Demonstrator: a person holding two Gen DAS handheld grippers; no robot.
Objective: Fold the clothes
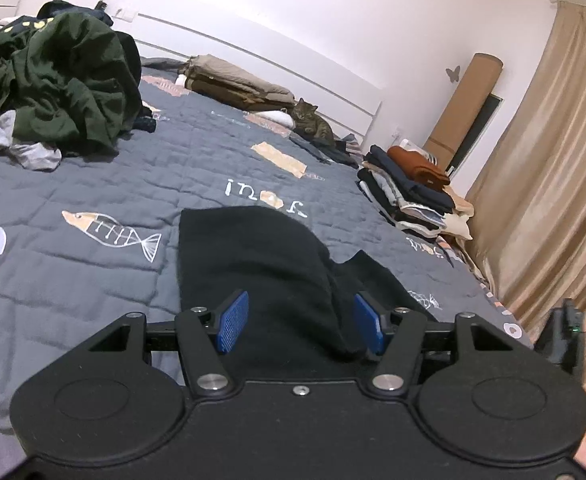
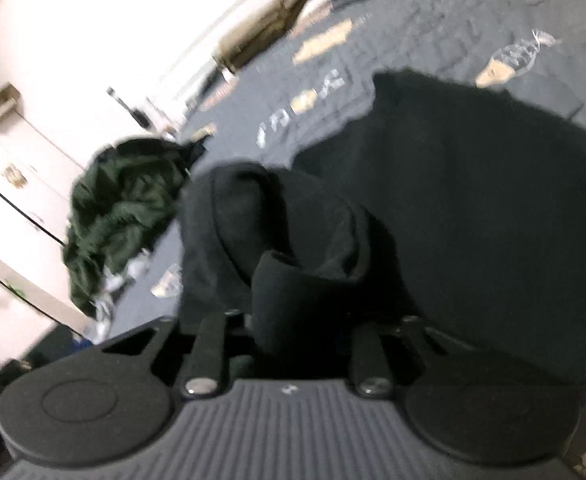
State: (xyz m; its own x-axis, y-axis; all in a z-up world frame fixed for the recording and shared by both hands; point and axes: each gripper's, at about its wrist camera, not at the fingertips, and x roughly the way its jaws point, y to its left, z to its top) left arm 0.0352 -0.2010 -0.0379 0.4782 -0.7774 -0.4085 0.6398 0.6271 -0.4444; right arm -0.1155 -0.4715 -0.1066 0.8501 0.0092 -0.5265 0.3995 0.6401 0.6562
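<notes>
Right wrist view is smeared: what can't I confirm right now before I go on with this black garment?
- Right gripper: pads buried in a bunched fold of the black garment; blur hides the contact.
- Left gripper: blue pads apart over the cloth; contact at the far pad unclear.
- Garment type: edges cut off by both grippers.
- Folded stack: items too small to count.

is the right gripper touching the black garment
Touching. In the right wrist view a bunched fold of the black garment sits clamped between the jaws of the right gripper, hiding the pads.
</notes>
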